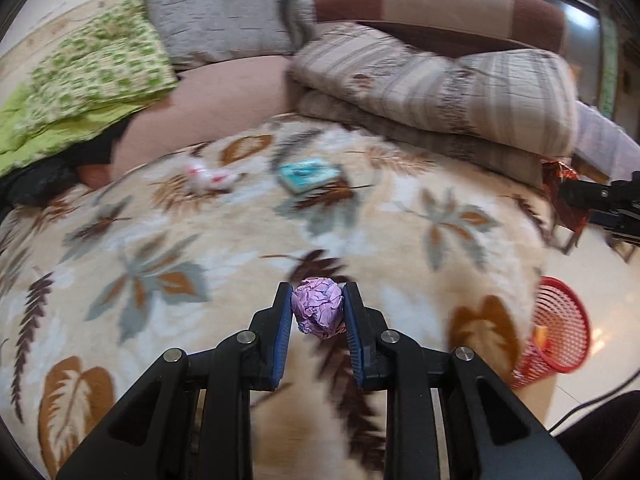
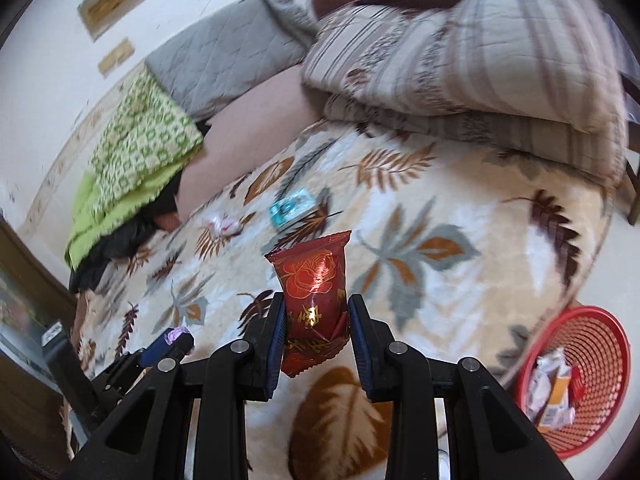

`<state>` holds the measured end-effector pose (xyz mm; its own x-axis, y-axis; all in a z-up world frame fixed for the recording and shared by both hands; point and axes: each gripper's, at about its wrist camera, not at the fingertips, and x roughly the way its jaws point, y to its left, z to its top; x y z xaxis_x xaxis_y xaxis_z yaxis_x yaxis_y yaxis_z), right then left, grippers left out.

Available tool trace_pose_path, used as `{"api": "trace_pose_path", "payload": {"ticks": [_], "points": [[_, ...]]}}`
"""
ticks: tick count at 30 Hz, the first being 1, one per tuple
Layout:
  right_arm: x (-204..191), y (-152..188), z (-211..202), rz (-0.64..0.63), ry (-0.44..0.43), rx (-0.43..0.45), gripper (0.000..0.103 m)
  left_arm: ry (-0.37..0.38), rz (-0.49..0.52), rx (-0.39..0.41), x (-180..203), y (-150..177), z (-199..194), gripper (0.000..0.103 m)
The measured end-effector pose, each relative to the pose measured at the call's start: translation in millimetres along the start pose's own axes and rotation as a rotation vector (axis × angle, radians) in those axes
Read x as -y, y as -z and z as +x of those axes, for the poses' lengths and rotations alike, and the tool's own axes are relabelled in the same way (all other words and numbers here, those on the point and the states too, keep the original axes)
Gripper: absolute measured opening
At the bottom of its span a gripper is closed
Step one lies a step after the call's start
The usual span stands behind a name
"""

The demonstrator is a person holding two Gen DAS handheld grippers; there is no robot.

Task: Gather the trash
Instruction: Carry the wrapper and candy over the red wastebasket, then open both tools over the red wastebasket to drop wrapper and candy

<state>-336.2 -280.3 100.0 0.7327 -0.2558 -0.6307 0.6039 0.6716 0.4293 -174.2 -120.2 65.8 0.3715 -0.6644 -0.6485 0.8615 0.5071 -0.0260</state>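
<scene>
My left gripper (image 1: pixel 317 305) is shut on a crumpled purple paper ball (image 1: pixel 318 312) held over the leaf-patterned blanket (image 1: pixel 160 240). My right gripper (image 2: pixel 317 312) is shut on a red snack wrapper (image 2: pixel 314 292) with gold print, held above the same blanket (image 2: pixel 420 240). A red mesh bin (image 1: pixel 560 324) stands on the floor at the bed's right; in the right wrist view the bin (image 2: pixel 600 344) holds several pieces of trash. A teal packet (image 1: pixel 306 174) and a white-and-red wrapper (image 1: pixel 206 176) lie further back on the blanket; both also show in the right wrist view, the packet (image 2: pixel 290 206) and the wrapper (image 2: pixel 222 224).
A folded striped quilt (image 1: pixel 460 92), a grey pillow (image 1: pixel 224 20), a brown bolster (image 1: pixel 440 4) and a green quilt (image 1: pixel 88 76) lie at the bed's head. Pale tiled floor (image 1: pixel 612 304) lies right of the bed. The right gripper shows at the right edge (image 1: pixel 600 200).
</scene>
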Motion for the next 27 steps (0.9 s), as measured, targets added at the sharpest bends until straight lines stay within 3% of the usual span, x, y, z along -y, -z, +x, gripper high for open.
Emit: {"api": "trace_pose_path", "payload": {"ticks": [3, 7, 15, 23, 25, 26, 27], "points": [[26.4, 0.5, -23.5, 0.047, 0.008, 0.033, 0.033, 0.076, 0.058, 0.003, 28.2, -6.8, -4.1, 0.024], [72.4, 9.1, -54.5, 0.089, 0.08, 0.06, 0.033, 0.218, 0.118, -0.018, 75.9, -15.3, -3.1, 0.024], [180.1, 43.9, -111.3, 0.224, 0.229, 0.058, 0.033, 0.444, 0.297, -0.085, 210.7, -21.8, 20.5, 0.024], [260.6, 74.2, -138.3, 0.377, 0.277, 0.048, 0.033, 0.533, 0.418, -0.149, 303.8, -17.0, 46.2, 0.027], [272.0, 75.6, -138.3, 0.393, 0.272, 0.046, 0.033, 0.536, 0.409, -0.167, 312.4, -18.0, 54.4, 0.049], [273.5, 76.0, -136.2, 0.398, 0.267, 0.045, 0.033, 0.534, 0.398, -0.172, 316.0, -19.0, 58.5, 0.074], [277.9, 74.8, -132.7, 0.406, 0.261, 0.043, 0.035, 0.523, 0.382, -0.166, 316.7, -20.9, 61.3, 0.08]]}}
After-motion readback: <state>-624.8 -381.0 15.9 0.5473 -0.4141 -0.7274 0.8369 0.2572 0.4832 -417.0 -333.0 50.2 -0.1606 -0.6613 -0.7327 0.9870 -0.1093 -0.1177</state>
